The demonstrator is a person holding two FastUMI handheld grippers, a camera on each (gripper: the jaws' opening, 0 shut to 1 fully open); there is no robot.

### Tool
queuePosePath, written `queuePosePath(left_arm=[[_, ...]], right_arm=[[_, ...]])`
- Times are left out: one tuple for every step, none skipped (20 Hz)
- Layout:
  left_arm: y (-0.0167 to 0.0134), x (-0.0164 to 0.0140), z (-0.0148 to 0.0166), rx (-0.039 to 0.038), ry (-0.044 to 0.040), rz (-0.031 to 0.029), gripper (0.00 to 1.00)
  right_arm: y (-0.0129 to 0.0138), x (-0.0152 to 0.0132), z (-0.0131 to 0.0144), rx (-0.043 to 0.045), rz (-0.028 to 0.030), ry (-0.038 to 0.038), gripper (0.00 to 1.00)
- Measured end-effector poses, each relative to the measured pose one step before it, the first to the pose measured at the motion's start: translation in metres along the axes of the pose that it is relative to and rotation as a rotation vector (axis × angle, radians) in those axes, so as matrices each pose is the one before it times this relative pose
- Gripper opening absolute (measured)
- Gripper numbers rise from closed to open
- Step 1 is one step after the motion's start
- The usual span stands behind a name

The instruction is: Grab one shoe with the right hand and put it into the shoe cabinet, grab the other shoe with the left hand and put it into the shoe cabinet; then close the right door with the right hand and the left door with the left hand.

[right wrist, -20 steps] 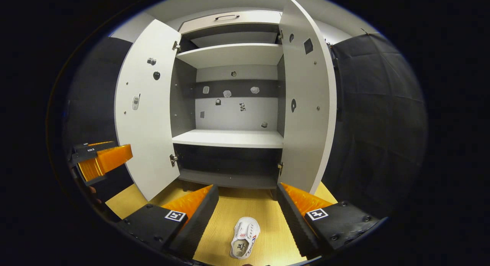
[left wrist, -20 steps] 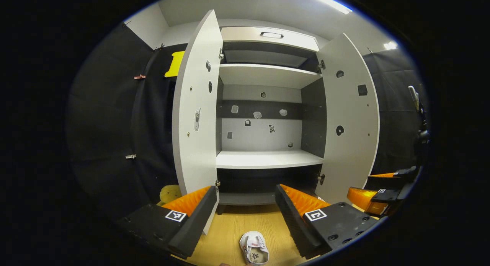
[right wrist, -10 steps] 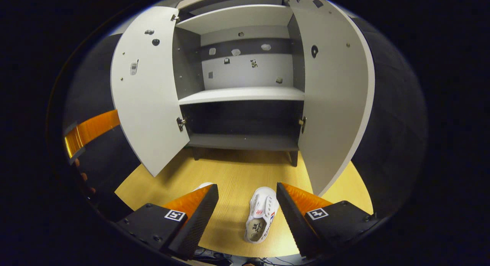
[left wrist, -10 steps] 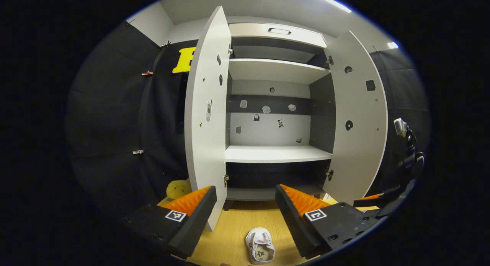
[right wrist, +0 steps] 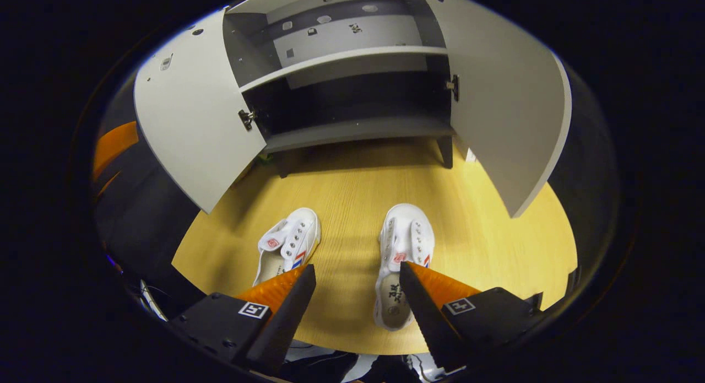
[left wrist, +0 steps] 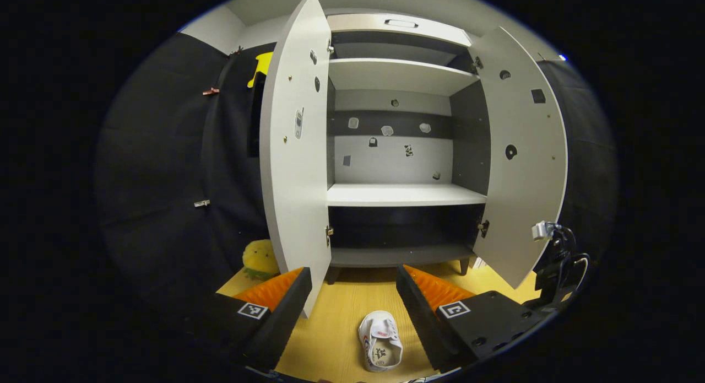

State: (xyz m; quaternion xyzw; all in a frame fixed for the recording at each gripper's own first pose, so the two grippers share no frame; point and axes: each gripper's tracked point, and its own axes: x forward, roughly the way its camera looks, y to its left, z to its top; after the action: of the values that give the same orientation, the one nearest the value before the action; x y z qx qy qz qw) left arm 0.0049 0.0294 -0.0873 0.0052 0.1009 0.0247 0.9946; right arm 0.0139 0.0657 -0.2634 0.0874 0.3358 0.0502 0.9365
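Left gripper view. Left gripper (left wrist: 352, 311) at bottom centre, fingers spread wide, holding nothing, above wooden floor (left wrist: 336, 328). One white shoe (left wrist: 380, 347) on the floor at lower centre, between the fingers in the frame, apart from both, opening toward the bottom edge. Shoe cabinet (left wrist: 402, 151) across centre and upper frame, standing on short legs. Left door (left wrist: 294, 151) swung wide open, left of centre; right door (left wrist: 523, 157) wide open at right. Middle shelf (left wrist: 405, 194) bare and white; bottom compartment (left wrist: 402, 242) dark beneath it. Small stickers dotted over the back panel. Yellow plush toy (left wrist: 259, 260) on the floor at lower left, beside the left door's bottom edge. Dark hardware with a cable (left wrist: 559, 256) at lower right edge; cannot tell what it is.

Right gripper view. Right gripper (right wrist: 358, 300) at bottom centre, tilted down toward the floor, fingers wide apart, gripping nothing. Two white shoes on the wooden floor, side by side, toes toward the cabinet. Right-hand shoe (right wrist: 402, 256) at centre, its heel partly behind the right-hand finger (right wrist: 435, 300); contact cannot be told. Left-hand shoe (right wrist: 289, 248) at lower left of centre, heel just behind the other finger's tip. Cabinet in upper frame, both doors open, bottom compartment dark. Orange part at left edge (right wrist: 113, 146), partly cut off.
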Motion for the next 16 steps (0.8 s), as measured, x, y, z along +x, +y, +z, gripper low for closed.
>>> queuePosePath(left_arm=[[-0.00131, 0.00197, -0.00511, -0.00189, 0.01321, -0.00127, 0.96], [-0.00111, 0.00137, -0.00556, -0.00343, 0.01014, -0.00124, 0.96], [-0.00064, 0.00230, -0.00347, -0.00536, 0.00888, -0.00035, 0.96], [0.00020, 0.00175, -0.00388, -0.00630, 0.00778, 0.00203, 0.96], [0.00056, 0.00190, -0.00293, -0.00731, 0.00491, 0.00226, 0.96], [0.00044, 0.00134, -0.00400, -0.00651, 0.00608, 0.00282, 0.96], [0.00138, 0.00068, -0.00318, -0.00530, 0.00735, 0.00549, 0.96], [0.00231, 0.00170, -0.00483, -0.00459, 0.00813, 0.00556, 0.96], [0.00220, 0.00115, -0.00414, -0.00531, 0.00922, 0.00568, 0.96], [0.00211, 0.00117, -0.00437, -0.00783, 0.01076, 0.00473, 0.96], [0.00164, 0.00123, -0.00536, -0.01064, 0.01308, 0.00119, 0.96], [0.00119, 0.00072, -0.00376, -0.01106, 0.01262, 0.00242, 0.96], [0.00168, 0.00034, -0.00293, -0.00845, 0.00971, 0.00244, 0.96], [0.00072, 0.00118, -0.00142, -0.00359, 0.00452, 0.00087, 0.96], [0.00067, 0.00040, 0.00097, 0.00224, -0.00101, 0.00128, 0.96], [0.00109, -0.00094, 0.00061, 0.00613, -0.00380, 0.00349, 0.96]], right_arm=[[-0.00058, 0.00760, -0.00932, 0.00207, -0.00525, 0.02021, 1.00], [-0.00311, 0.00895, -0.00921, -0.00345, -0.01264, 0.01970, 0.99], [-0.00337, 0.00812, -0.00829, -0.00235, -0.01398, 0.01891, 0.99], [-0.00160, 0.00704, -0.00638, 0.00418, -0.00702, 0.01612, 0.99], [-0.00117, 0.00868, -0.00660, 0.01140, -0.00389, 0.01687, 0.99], [-0.00152, 0.00786, -0.00497, 0.00874, -0.00285, 0.01167, 0.99], [-0.00288, 0.00828, -0.00354, 0.00219, -0.00985, 0.00736, 0.99], [-0.00139, 0.00823, -0.00044, 0.00206, -0.00995, -0.00764, 0.99], [-0.00073, 0.00808, 0.00204, 0.00044, -0.01044, -0.01630, 0.99], [-0.00402, 0.00495, 0.00357, -0.00236, -0.01106, -0.01936, 0.98], [-0.00271, 0.00556, 0.00435, -0.00312, -0.01834, -0.02060, 0.97], [-0.00218, 0.00612, 0.00409, 0.00315, -0.01868, -0.02158, 0.97], [-0.00252, 0.00589, 0.00335, 0.01000, -0.01958, -0.01995, 0.97], [-0.00400, 0.00398, 0.00505, 0.00722, -0.02089, -0.02324, 0.97], [-0.00327, 0.00381, 0.00492, 0.00005, -0.01444, -0.02161, 0.96], [-0.00300, 0.00414, 0.00296, -0.00553, -0.01662, -0.00933, 0.94]])
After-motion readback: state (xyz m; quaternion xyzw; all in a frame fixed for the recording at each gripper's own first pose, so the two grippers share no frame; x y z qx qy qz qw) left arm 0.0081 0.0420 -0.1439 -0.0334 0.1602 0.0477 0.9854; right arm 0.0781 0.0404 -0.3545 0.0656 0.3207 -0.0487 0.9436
